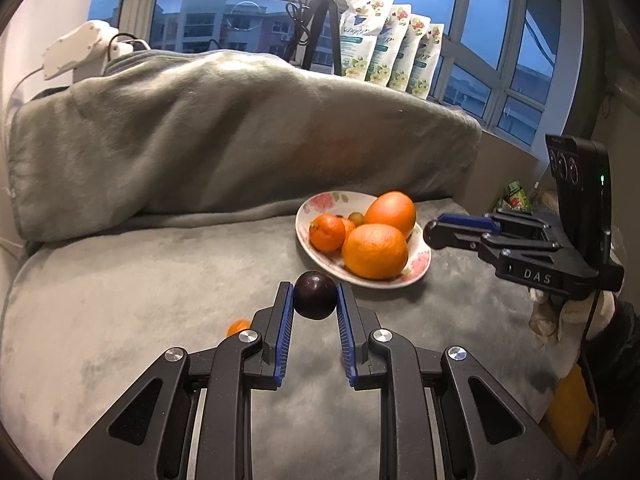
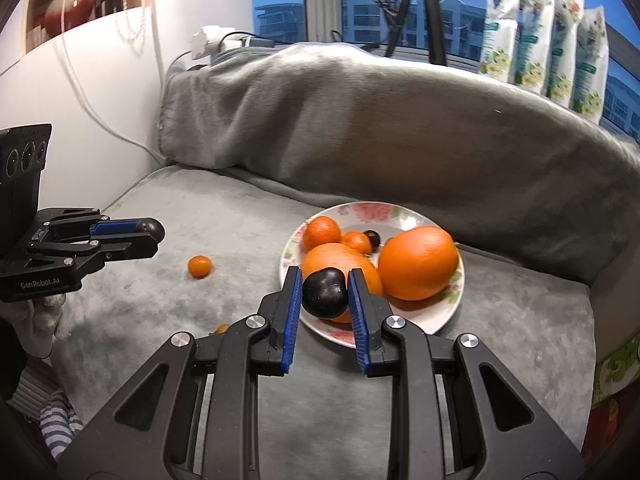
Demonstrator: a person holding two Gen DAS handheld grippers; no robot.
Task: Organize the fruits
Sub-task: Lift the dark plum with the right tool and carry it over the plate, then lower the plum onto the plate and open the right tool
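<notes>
Grey plush sofa cushion point(image 2: 208, 208) carries the floral china plate point(image 2: 370, 210) of oranges; each tool, left tool point(image 1: 315, 294) and right tool point(image 2: 325, 294), grips a dark round plum, so ease the right one down at 12 o'clock into a gap, releasing low.

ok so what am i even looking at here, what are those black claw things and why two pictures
Those claws are two hand-held grabbing tools, one in each of a person's hands; no robot is involved. Each carries a wide-angle camera looking along its fingers, so there is one picture per tool.

In the left view, the left tool grips a dark plum. In the right view, the right tool grips another plum over the plate.

The plate sits on a grey blanket and holds oranges and smaller fruit. One kumquat lies loose on the blanket.
</notes>
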